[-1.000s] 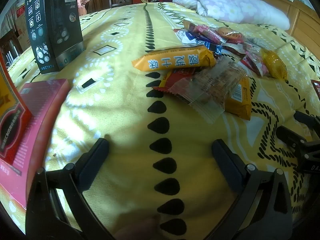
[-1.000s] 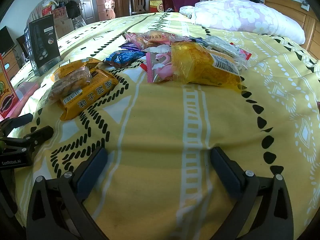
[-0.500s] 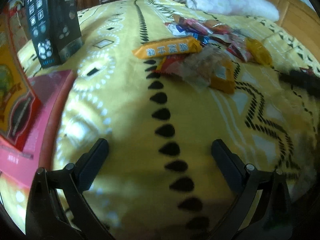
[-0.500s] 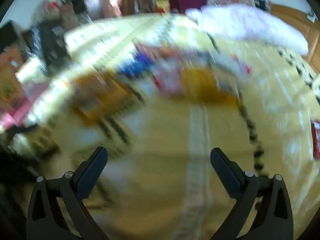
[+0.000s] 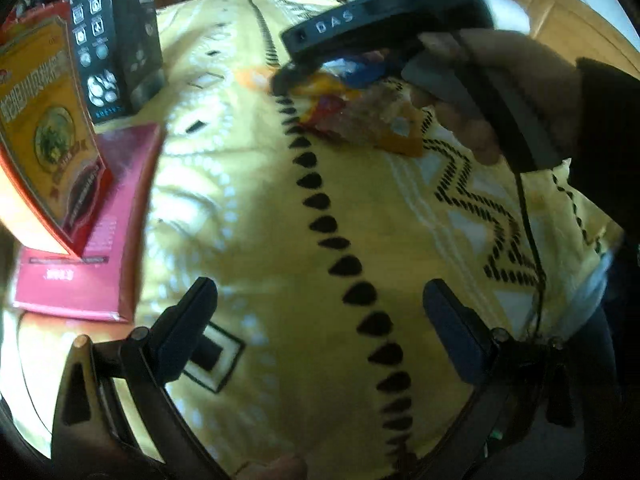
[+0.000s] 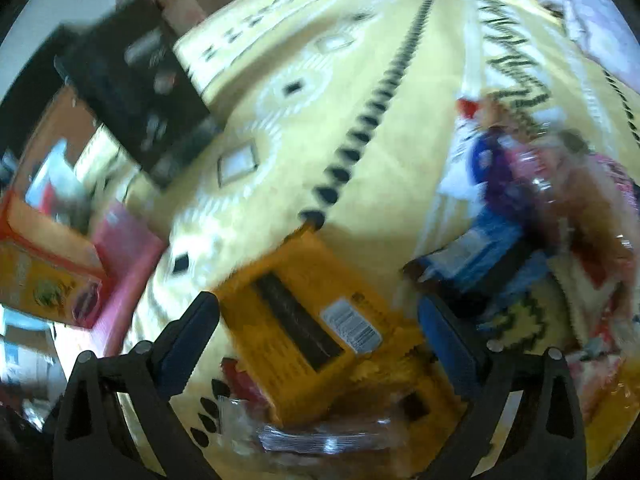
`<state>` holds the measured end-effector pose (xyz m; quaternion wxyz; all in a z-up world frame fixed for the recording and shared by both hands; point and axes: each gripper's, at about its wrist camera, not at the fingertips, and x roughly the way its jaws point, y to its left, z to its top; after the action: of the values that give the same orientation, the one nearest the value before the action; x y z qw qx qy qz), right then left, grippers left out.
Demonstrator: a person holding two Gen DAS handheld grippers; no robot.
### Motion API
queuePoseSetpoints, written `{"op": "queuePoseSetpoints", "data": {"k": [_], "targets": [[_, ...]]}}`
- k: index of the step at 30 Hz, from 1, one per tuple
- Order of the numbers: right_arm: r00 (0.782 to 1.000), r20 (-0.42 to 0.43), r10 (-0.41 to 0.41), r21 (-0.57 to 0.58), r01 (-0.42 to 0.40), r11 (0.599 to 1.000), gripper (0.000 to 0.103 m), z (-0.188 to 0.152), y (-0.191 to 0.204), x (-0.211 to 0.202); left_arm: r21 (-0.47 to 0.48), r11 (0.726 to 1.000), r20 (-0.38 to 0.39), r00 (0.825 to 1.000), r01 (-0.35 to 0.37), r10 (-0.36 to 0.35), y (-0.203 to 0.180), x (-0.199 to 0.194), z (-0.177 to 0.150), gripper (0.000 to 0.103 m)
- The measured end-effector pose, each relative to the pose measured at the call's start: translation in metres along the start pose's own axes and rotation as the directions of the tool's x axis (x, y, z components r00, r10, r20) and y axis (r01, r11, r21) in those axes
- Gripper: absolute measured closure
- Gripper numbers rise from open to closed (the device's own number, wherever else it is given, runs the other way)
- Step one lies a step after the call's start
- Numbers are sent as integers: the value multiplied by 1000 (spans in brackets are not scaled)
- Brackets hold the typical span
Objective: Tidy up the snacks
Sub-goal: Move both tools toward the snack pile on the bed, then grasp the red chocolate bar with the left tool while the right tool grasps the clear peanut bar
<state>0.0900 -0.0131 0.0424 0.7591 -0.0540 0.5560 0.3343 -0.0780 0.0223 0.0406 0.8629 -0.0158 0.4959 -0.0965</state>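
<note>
Snack packets lie in a heap [image 5: 360, 116] on the yellow patterned bedspread [image 5: 248, 200]. In the right wrist view my right gripper [image 6: 320, 332] is open and hovers low over an orange packet [image 6: 316, 328], which lies between the spread fingers. A clear packet [image 6: 320, 436] sits below it, and blue packets [image 6: 492, 236] lie to the right. My left gripper [image 5: 320, 328] is open over bare bedspread, well short of the heap. In the left wrist view a person's hand [image 5: 480, 92] holds the right tool's black handle [image 5: 360, 20] above the heap.
A black box [image 5: 116, 40] stands at the back left. An orange and red box [image 5: 44, 140] stands on a flat pink box [image 5: 92, 220] at the left edge. The same boxes appear blurred at the left of the right wrist view. A wooden headboard [image 5: 560, 12] lies beyond.
The right gripper has swung left and down over the snack heap, and the orange packet now lies between its fingers. The left gripper has pulled back and turned slightly left.
</note>
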Motion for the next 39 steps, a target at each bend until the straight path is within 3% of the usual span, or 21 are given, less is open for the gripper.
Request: {"op": "queuePoseSetpoints", "data": {"k": [2, 4, 7, 10, 12, 15, 16, 17, 18, 22, 24, 25, 27, 31, 35, 37, 39], "targets": [[996, -28, 88, -50, -89, 995, 3, -15, 20, -8, -17, 998, -9, 998, 67, -67, 0, 0, -2, 0], [983, -42, 177, -108, -180, 978, 10, -36, 40, -27, -26, 994, 10, 994, 110, -110, 0, -2, -3, 0], [983, 73, 167, -80, -161, 984, 10, -63, 31, -70, -37, 990, 56, 989, 139, -137, 3, -11, -5, 0], [981, 192, 17, 123, -42, 992, 8, -92, -2, -100, -42, 991, 116, 986, 125, -120, 5, -25, -5, 0], [975, 220, 21, 288, -85, 954, 8, -112, -17, -103, -40, 993, 155, 983, 111, -103, 4, -34, -3, 0], [978, 207, 19, 328, -88, 941, 13, -116, -14, -88, -16, 998, 198, 978, 65, -60, 2, -44, 4, 0], [979, 206, 10, 343, -82, 936, 20, -113, -15, -83, -12, 998, 208, 977, 56, -52, 1, -47, 7, 0], [978, 206, -9, 346, -64, 936, 26, -108, -14, -78, -11, 999, 216, 975, 51, -47, 1, -49, 7, 0], [978, 194, -73, 341, 2, 940, 26, -100, -12, -71, -14, 999, 226, 973, 50, -45, 3, -54, 8, 0], [967, 172, -189, 317, 128, 940, 25, -87, -12, -55, -28, 999, 237, 971, 40, -32, 13, -58, 7, 0], [957, 165, -237, 257, 190, 948, 34, -81, -8, -50, -39, 998, 228, 973, 45, -34, 16, -56, 7, 0], [953, 159, -259, 228, 220, 948, 48, -82, -7, -50, -41, 998, 224, 974, 45, -34, 16, -55, 7, 0], [961, 150, -234, 220, 198, 955, 52, -93, -12, -58, -33, 998, 226, 973, 50, -42, 15, -55, 7, 0], [958, 112, -263, 218, 234, 947, 55, -129, -25, -84, -15, 998, 222, 973, 68, -63, 9, -46, 17, 0], [955, 77, -287, 228, 263, 938, 55, -162, -42, -102, 3, 996, 204, 975, 88, -87, 4, -20, 49, 1], [965, 60, -256, 245, 235, 941, 55, -177, -52, -103, -23, 996, 200, 977, 81, -75, 8, -3, 65, 7], [970, 67, -235, 249, 212, 945, 56, -185, -56, -103, -49, 997, 183, 982, 63, -53, 12, 13, 78, 21]]}}
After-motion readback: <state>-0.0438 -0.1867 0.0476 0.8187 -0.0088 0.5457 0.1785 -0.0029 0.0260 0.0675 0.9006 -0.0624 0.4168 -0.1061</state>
